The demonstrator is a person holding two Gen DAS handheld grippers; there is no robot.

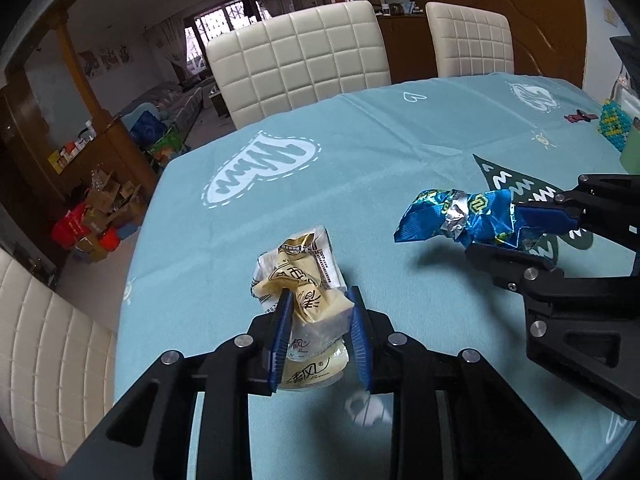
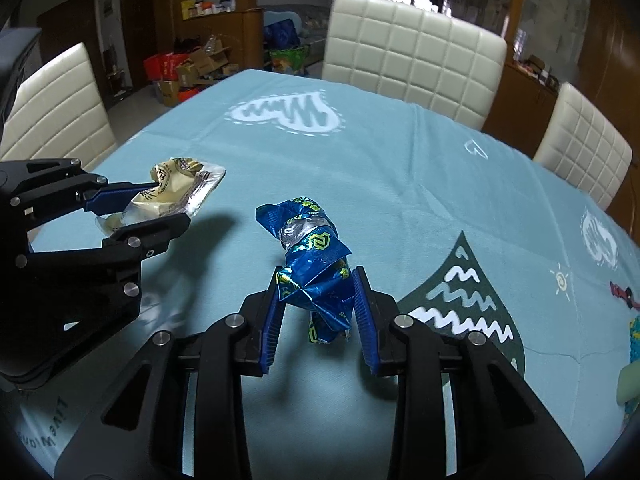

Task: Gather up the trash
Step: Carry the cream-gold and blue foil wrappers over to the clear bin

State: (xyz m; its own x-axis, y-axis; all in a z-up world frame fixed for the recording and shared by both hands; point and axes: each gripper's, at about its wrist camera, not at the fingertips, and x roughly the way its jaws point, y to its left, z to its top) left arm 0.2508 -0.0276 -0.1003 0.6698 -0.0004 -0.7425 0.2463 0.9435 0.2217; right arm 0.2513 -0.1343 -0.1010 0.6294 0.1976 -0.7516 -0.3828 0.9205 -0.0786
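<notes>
My left gripper is shut on a crumpled cream and clear snack wrapper and holds it above the light blue tablecloth. My right gripper is shut on a crumpled blue foil wrapper, also lifted off the cloth. In the left wrist view the right gripper comes in from the right with the blue wrapper. In the right wrist view the left gripper comes in from the left with the cream wrapper. The two grippers are side by side, apart.
Cream padded chairs stand around the table. A beaded blue-yellow item and a pale green object sit at the table's right edge, with a small dark red item nearby. Boxes and bags lie on the floor beyond.
</notes>
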